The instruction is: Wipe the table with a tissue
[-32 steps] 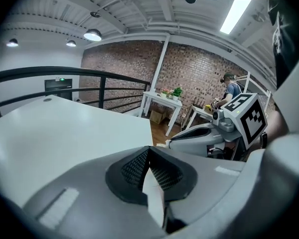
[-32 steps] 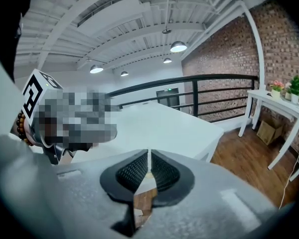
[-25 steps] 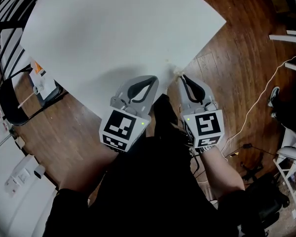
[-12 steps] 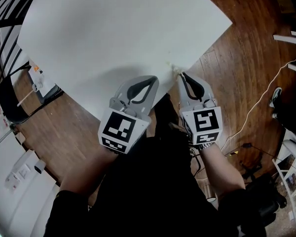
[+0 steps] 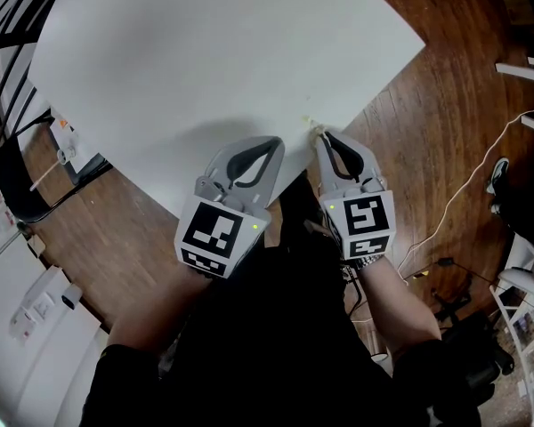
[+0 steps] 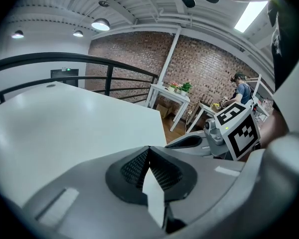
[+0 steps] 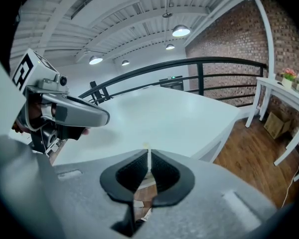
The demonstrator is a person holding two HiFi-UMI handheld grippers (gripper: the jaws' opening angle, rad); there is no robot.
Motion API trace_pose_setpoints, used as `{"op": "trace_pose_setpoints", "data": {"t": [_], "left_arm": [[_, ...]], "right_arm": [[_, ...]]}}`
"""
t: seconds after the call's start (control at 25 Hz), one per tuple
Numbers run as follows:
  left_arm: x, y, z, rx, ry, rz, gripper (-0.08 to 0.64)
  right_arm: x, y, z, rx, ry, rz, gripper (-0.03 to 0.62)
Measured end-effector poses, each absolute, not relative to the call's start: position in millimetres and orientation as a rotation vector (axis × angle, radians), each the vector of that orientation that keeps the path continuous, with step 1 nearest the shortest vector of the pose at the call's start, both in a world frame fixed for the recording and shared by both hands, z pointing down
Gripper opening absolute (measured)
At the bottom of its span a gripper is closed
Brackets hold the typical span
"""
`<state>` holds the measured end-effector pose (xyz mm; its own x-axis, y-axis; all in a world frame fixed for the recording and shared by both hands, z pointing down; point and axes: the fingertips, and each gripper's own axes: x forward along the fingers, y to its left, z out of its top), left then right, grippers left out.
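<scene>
White table; right gripper pinches tissue (jaws closed).

White table open ahead, black railing along its left edge, black chair beside near left corner, wooden floor free at right, thin cable across it.

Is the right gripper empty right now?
No, the right gripper is shut on a thin, pale tissue that pokes out just past its tips.
</scene>
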<state>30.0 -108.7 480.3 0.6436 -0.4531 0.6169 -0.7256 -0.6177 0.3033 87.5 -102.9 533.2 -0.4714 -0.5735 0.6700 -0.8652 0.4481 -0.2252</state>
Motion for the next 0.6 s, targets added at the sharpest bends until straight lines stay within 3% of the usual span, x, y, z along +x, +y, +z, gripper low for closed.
{"op": "trace_pose_setpoints", "data": {"t": [0.6], "left_arm": [[24,-118,482,2.305,-0.939,0.673,0.015]], "right_arm": [[69,-116,533,1.148,-2.229,0.752,0.009]]}}
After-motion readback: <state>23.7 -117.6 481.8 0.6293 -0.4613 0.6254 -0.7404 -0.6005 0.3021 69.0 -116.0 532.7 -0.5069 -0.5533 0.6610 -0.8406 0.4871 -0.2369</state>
